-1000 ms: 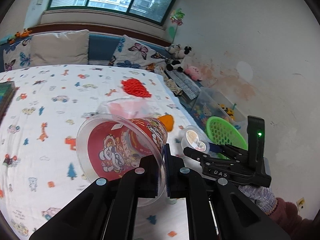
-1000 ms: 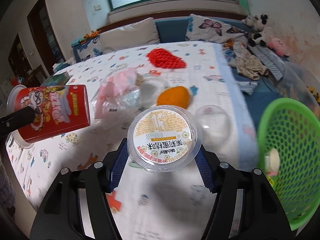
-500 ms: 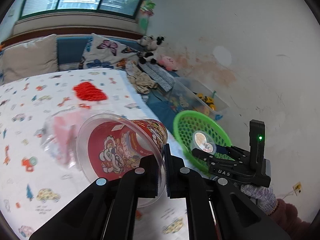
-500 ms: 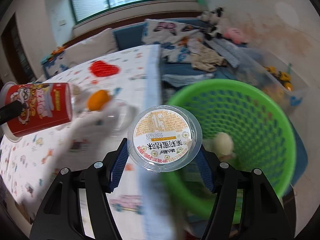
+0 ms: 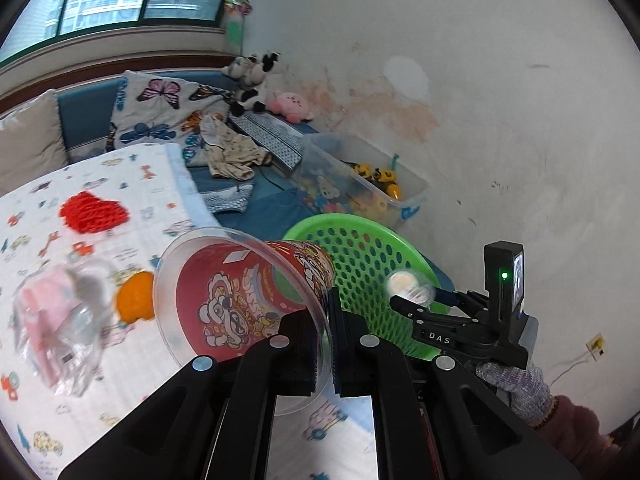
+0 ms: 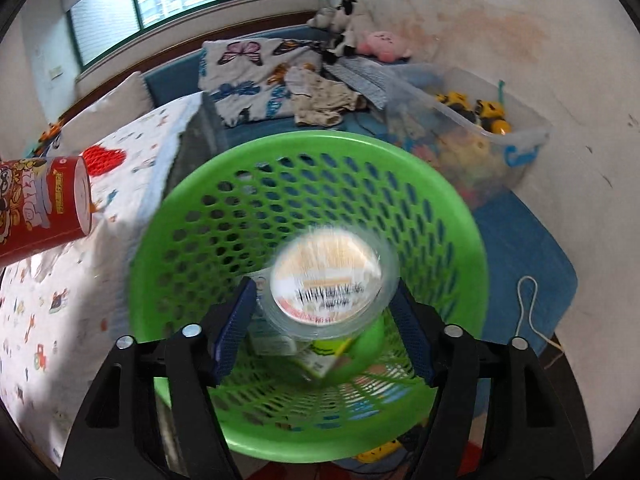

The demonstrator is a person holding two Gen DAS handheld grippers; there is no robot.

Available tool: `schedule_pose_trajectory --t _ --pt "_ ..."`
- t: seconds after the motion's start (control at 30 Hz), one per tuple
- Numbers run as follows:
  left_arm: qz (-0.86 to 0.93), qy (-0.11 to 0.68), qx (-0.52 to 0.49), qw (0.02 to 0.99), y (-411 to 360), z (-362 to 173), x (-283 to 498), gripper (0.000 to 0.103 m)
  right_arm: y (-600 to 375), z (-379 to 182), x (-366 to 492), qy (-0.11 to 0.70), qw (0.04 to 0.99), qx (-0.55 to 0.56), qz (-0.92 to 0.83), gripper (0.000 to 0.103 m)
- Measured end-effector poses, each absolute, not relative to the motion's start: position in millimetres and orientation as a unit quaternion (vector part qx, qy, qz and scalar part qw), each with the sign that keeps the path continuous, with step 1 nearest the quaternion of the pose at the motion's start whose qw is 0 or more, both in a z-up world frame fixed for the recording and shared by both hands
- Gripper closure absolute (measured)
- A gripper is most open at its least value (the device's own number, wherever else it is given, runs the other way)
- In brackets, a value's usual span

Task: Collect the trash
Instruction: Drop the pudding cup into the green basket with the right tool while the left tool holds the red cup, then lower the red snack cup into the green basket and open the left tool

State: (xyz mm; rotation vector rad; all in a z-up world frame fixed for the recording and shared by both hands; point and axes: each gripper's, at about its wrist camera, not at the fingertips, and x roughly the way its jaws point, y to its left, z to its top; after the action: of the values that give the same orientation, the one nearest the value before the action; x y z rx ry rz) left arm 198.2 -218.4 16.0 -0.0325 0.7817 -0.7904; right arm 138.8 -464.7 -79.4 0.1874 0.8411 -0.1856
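I am at the drop-off step of collecting the trash. My right gripper (image 6: 324,324) hangs over the green basket (image 6: 460,216), and its fingers (image 6: 234,326) are opening: the round clear tub with the printed lid (image 6: 326,276) sits between the blue pads, blurred, with a gap showing on each side, so I judge it is leaving my grip and falling into the basket. Below it, on the basket's bottom, lie a few things already thrown in, a carton-like piece among them; I cannot tell exactly what they are.

My left gripper (image 5: 326,344) is pinched nearly shut on the clear rim of the red snack cup (image 5: 240,300), which lies on its side in the air, mouth toward me, beside the basket and over the edge of the bed (image 5: 160,168). On the bed's printed sheet there is more to fetch: a red net (image 5: 94,212), an orange piece (image 5: 134,296), and a crumpled clear bag with something pink in it (image 5: 56,320).

Next, as I judge it, the right fingers should pull clear of the basket once the tub has dropped, and the left should carry the cup across over the basket's opening before letting go. The cup is wide and held only by a thin rim, so it may swing or slip; I would keep it well inside the basket's rim before opening.
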Motion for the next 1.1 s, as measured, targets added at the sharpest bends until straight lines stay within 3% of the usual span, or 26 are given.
schedule_pose_trajectory --t 0.7,1.1 --pt "-0.402 0.432 0.065 0.805 -340.0 -36.8 208.1 0.097 -492.6 -61.4 81.4 0.368 0.915 0.119 -0.113 0.028" --pt "-0.404 0.468 0.086 0.782 -364.0 -63.1 206.6 0.095 -498.5 -59.7 64.8 0.362 0.916 0.131 -0.117 0.028"
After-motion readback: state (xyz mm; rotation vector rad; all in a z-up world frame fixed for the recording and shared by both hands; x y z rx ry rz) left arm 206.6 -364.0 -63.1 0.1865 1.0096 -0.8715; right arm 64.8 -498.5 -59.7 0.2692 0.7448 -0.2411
